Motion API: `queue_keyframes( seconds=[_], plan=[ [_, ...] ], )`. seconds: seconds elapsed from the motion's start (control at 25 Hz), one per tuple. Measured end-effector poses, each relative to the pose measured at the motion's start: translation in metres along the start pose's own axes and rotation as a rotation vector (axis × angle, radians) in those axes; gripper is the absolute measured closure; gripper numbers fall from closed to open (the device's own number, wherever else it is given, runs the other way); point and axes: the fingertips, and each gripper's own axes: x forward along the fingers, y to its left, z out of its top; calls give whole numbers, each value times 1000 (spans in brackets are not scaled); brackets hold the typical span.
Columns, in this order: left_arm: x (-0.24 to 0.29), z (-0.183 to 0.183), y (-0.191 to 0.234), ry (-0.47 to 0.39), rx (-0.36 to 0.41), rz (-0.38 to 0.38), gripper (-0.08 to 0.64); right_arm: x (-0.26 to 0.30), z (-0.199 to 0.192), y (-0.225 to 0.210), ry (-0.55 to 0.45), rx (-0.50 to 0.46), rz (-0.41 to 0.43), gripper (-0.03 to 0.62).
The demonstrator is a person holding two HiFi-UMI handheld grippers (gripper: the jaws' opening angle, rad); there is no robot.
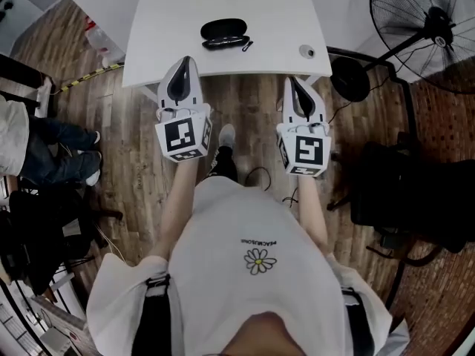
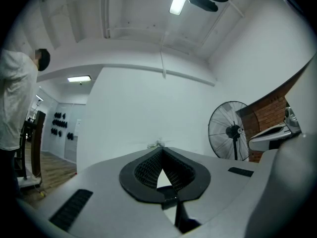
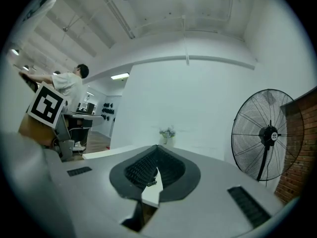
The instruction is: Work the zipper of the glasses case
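A black glasses case (image 1: 223,33) lies on the white table (image 1: 163,21), near its front edge, with a short pull tab sticking out at its right end. My left gripper (image 1: 186,60) is held over the table's front edge, below and left of the case, jaws shut and empty. Further right, my right gripper (image 1: 291,81) hovers just off that edge, also shut with nothing in it. In both gripper views the ribbed black pads meet at the tips, left (image 2: 161,150) and right (image 3: 157,148), and the case is not clearly visible there.
A small round grey object (image 1: 306,50) sits at the table's front right corner. A standing fan (image 1: 427,17) and a black chair (image 1: 404,195) are at the right. A seated person's legs (image 1: 52,150) show at the left, over the wooden floor (image 1: 141,169).
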Motion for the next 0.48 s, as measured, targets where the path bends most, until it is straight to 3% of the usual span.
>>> queue_keyframes(
  seconds=[0.48],
  plan=[
    [168, -42, 73, 52, -20, -19, 548, 207, 1, -19, 35, -3, 11, 584]
  ],
)
